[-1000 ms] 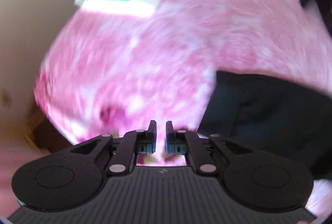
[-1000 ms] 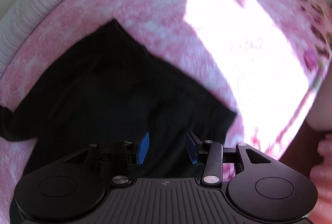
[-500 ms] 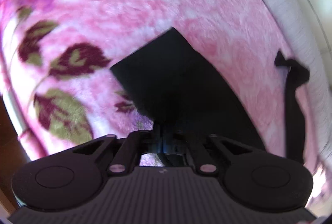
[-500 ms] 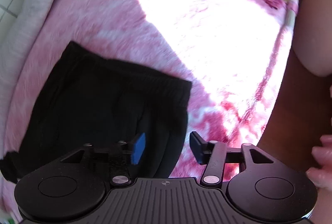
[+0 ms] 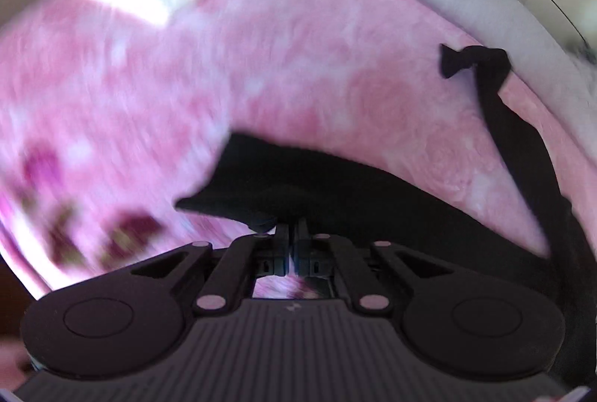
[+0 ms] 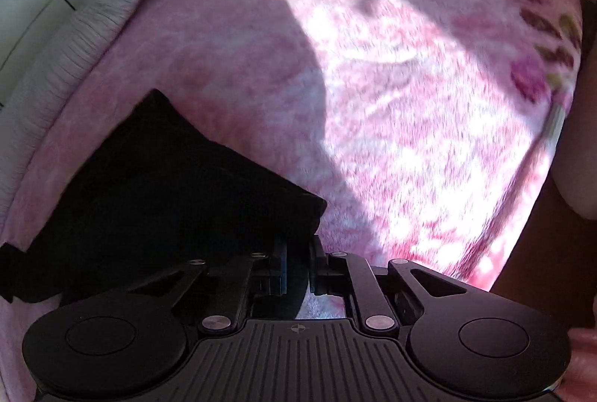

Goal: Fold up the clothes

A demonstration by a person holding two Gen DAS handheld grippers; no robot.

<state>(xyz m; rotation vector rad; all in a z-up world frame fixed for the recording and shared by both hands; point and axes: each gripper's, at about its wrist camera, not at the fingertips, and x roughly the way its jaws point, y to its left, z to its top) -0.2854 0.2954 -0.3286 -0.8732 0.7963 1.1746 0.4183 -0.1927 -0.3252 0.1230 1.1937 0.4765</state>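
Your 2 grippers, left gripper [image 5: 293, 228] and right gripper [image 6: 298, 249], pinch black garment [image 6: 168, 193] corners at 6 o'clock on pink blanket [image 6: 391, 103]; cloth limp, light, keep hems pinched.

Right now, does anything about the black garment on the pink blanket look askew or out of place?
Yes. On the black fabric garment, a long narrow strip trails away across the pink floral fleece blanket, its end bunched up near the bed's edge. Both the left gripper and right gripper pinch the garment's near edge.
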